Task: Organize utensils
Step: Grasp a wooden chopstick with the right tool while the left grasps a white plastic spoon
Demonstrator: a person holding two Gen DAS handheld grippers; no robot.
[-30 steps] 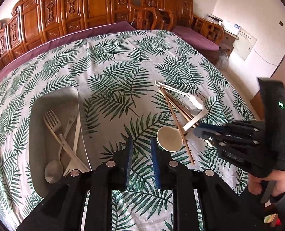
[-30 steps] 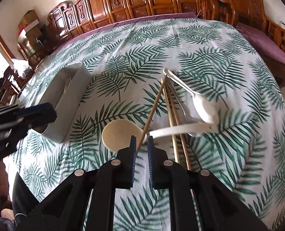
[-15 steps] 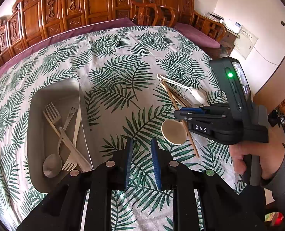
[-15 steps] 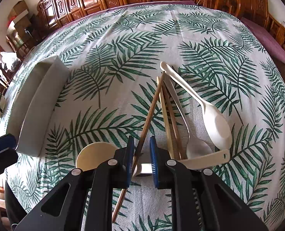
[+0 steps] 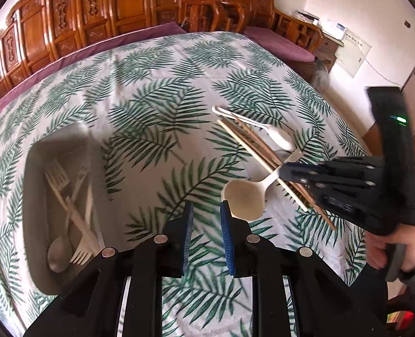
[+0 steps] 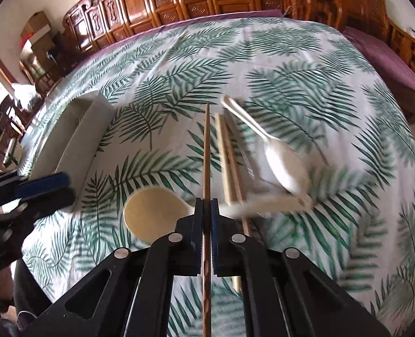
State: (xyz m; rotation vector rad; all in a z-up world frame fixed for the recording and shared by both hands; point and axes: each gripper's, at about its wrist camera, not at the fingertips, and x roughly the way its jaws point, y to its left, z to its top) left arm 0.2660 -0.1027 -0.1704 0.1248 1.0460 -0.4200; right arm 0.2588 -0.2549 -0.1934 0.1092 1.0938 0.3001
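The pale grey rectangular tray at the left of the palm-leaf-patterned tablecloth already holds part of the job: two cream plastic forks, a cream knife and a grey metal spoon lie crossed inside it. The rest waits in a heap on the cloth, well apart from the tray: a round cream ladle-like spoon, a long white plastic spoon, a metal spoon half hidden under it, and several pale wooden chopsticks. The right gripper has its blue pads pressed together on one dark brown wooden chopstick, which runs straight out between them over the ladle's handle, so by my reading roughly half the utensils remain to be moved. The left gripper hangs over bare cloth with its pads a little apart and nothing between them. Only the left wrist view looks into the tray and shows the person's hand on the right tool; only the right wrist view shows the pinch on the chopstick plainly.
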